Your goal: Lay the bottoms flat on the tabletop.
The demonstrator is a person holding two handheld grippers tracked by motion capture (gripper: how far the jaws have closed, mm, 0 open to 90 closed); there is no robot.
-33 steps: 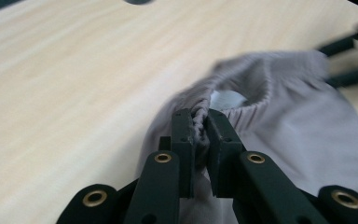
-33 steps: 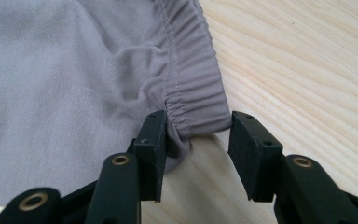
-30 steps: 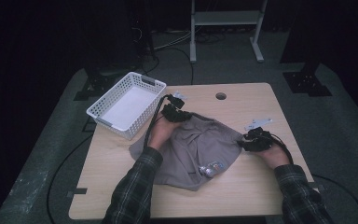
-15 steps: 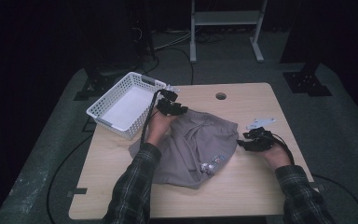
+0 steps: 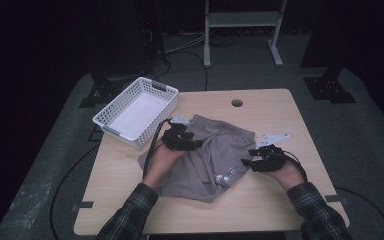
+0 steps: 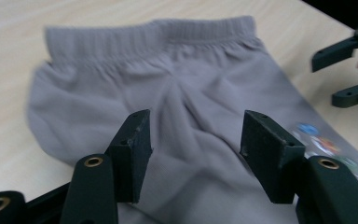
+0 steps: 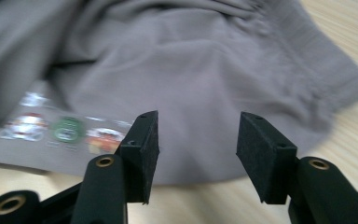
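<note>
**Grey shorts lie flat between two spread grippers**

The grey shorts (image 5: 210, 157) lie mid-counter (image 5: 280, 210), long axis slanting from the waistband at far right to the hems at near left. The left hand-held gripper (image 5: 192, 142) and right hand-held gripper (image 5: 247, 157) have just been opening, jaws spread, gripping nothing. The small printed patch (image 7: 65, 128) is too blurred to read.

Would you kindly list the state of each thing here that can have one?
Grey shorts: lying crumpled on the table, held by neither claw.
Left claw: open over the shorts, its jaws have just been opening, nothing pinched.
Right claw: open at the shorts' edge, its jaws have just been opening, nothing pinched.
White basket: upright, empty, at the table's left corner.
</note>
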